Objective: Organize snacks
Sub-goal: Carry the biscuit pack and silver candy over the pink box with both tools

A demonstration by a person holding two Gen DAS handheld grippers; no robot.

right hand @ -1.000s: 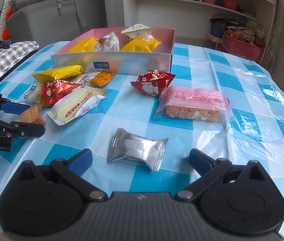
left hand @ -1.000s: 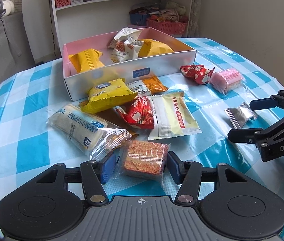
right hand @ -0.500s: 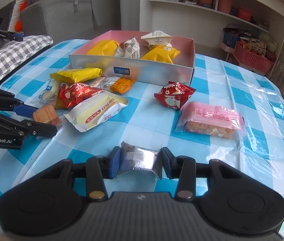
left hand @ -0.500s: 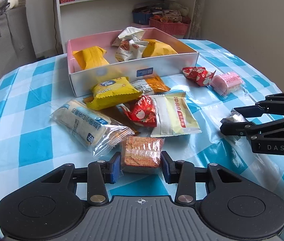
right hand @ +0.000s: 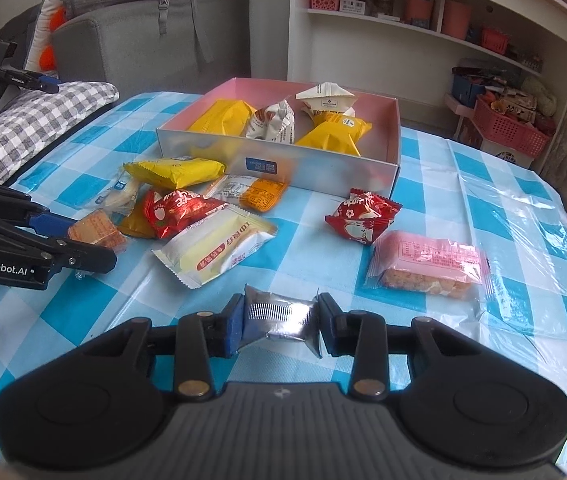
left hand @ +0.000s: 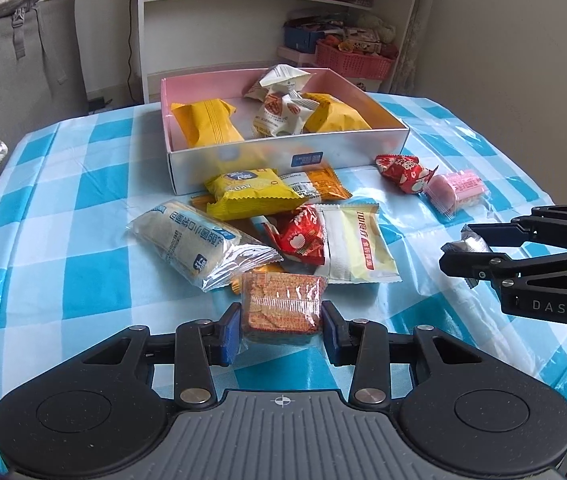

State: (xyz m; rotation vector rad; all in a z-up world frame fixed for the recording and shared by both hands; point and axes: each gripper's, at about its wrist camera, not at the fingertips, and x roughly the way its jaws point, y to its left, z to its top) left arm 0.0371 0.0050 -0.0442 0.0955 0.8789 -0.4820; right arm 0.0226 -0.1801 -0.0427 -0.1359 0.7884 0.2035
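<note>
Both tools just clamped down. Left tool (left hand: 281,334) now grasps the orange cracker pack (left hand: 281,306); right tool (right hand: 279,326) grasps the silver packet (right hand: 277,316), both barely clear of the tabletop (right hand: 443,332). Next is likely the carry. Ahead of both: pink box (left hand: 283,158) holding two yellow packs, two white ones.

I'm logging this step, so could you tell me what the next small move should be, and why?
Probably carry both packets over the box. The left gripper is shut on the orange cracker packet, the right gripper on the silver packet, and the box still has room.
</note>
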